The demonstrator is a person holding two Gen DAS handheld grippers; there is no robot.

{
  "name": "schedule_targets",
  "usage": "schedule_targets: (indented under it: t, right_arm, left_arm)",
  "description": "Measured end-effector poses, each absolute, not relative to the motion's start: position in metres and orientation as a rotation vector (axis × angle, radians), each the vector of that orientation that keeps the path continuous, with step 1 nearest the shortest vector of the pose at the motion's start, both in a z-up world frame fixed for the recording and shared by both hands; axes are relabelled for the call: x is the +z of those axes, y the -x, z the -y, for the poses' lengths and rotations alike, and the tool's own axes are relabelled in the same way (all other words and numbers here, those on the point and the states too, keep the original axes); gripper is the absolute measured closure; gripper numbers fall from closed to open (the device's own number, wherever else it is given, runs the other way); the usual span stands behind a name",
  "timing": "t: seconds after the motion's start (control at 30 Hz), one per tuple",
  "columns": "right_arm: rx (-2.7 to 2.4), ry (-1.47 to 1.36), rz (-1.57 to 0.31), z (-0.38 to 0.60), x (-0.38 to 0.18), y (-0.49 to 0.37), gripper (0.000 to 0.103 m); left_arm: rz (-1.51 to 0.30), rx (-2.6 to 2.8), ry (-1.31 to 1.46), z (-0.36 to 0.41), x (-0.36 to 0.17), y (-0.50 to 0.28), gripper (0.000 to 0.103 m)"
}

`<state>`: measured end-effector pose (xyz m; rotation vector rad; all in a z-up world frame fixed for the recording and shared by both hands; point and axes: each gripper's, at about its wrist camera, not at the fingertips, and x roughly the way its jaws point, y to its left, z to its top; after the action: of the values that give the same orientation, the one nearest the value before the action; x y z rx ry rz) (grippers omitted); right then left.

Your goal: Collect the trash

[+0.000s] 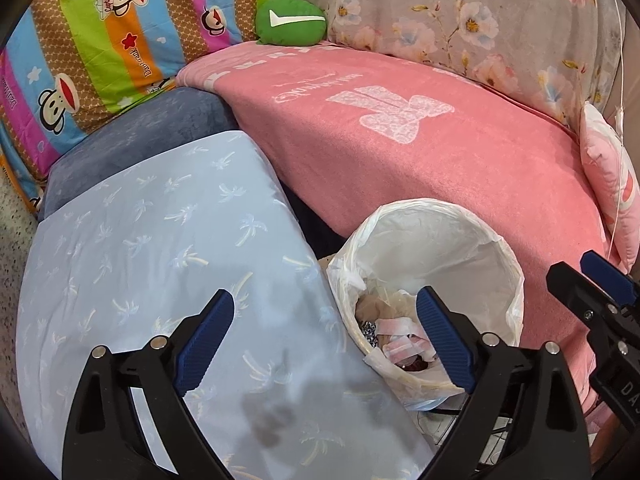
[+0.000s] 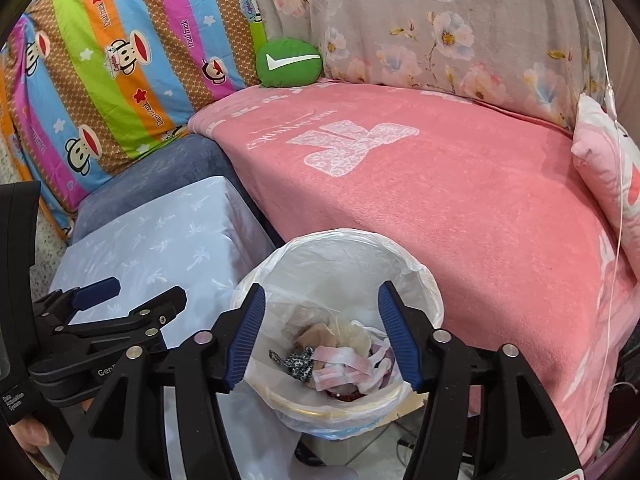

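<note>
Fuzzy pink blanket [image 2: 460,208], thin crinkled plastic liner [image 2: 332,256] (translucent white), ribbed blue rubbery fingers [image 2: 248,336].

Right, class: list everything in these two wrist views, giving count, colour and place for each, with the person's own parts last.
Trash bin: one, white liner, floor beside the pink blanket.
Trash: several pieces, pink-white, tan, black-patterned, inside the bin.
Pink blanket: one, covering the seat.
Pale blue cloth: one, palm print, left of the bin.
Green cushion: one, at the back corner.
Striped cartoon pillow: one, back left.
Floral fabric: grey-pink, behind.
Pink pillow: one, right edge.
Left gripper: black, blue pads, open, empty.
Right gripper: same, open above the bin.
</note>
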<state>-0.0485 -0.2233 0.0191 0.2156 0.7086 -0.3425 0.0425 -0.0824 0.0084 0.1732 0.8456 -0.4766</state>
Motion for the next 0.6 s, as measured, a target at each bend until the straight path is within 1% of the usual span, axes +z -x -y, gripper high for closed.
schedule_targets:
  t: [0.17, 0.23, 0.37, 0.4, 0.6]
  right_arm:
    - [-0.35, -0.193, -0.727, 0.219, 0.015, 0.055, 0.034]
    - [-0.351, -0.189, -0.733, 0.219, 0.013, 0.056, 0.029]
    - [-0.356, -0.192, -0.745, 0.218, 0.009, 0.059, 0.024]
    - [-0.354, -0.196, -0.749, 0.218, 0.008, 0.059, 0.02]
    - [-0.364, -0.189, -0.77, 0.217, -0.002, 0.06, 0.019]
  left_arm:
    - [-0.853, -0.456, -0.178, 0.079, 0.005, -0.038, 0.011]
    - [-0.853, -0.447, -0.18, 0.078, 0.004, -0.037, 0.011]
    - [-0.848, -0.435, -0.185, 0.076, 0.002, -0.032, 0.011]
    - [-0.846, -0.432, -0.189, 0.076, 0.002, -0.031, 0.011]
    - [-0.83, -0.42, -0.208, 0.078, -0.001, -0.026, 0.011]
